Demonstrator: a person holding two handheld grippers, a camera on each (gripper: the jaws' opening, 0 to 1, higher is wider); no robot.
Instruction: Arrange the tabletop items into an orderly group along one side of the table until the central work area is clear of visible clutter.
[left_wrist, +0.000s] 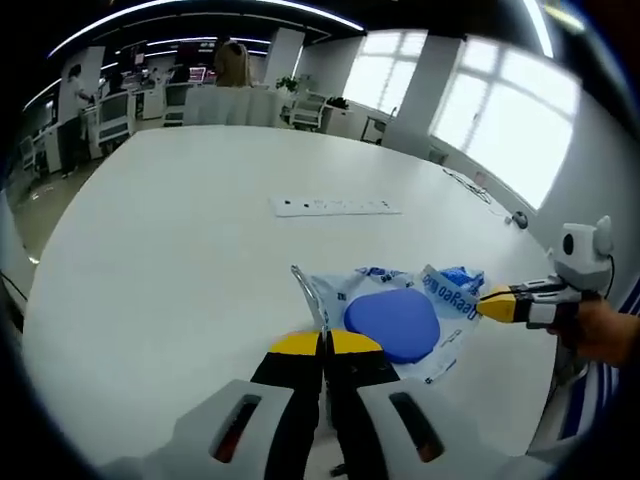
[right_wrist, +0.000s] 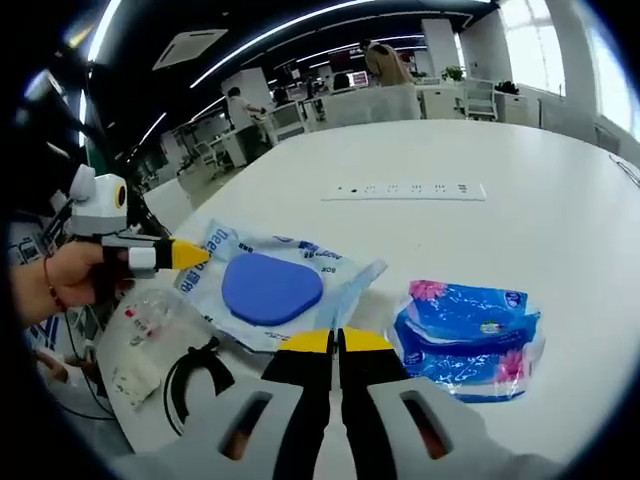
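The left gripper (left_wrist: 323, 343) is sitting with its 2 yellow-tipped jaws pressed together, pinching the edge of the clear packet (left_wrist: 400, 320) that holds a blue oval pad (left_wrist: 391, 322). In the right gripper view the same gripper (right_wrist: 195, 254) is reaching in from the left, held by a hand (right_wrist: 50, 282), its tips clamping the packet's (right_wrist: 275, 290) printed edge. The right gripper (right_wrist: 335, 341) is resting with its 2 jaws closed on the packet's near edge; in the left gripper view it (left_wrist: 490, 303) is coming in from the right, touching the packet's far side. The packet is lying near the table (left_wrist: 180, 260) edge. Just beside it, a blue tissue pack (right_wrist: 468, 338) is lying flat. A white power strip (right_wrist: 410, 191) is lying farther back, well apart. A small clear bag (right_wrist: 140, 340) and a black cable (right_wrist: 190, 380) are lying near the table's corner.
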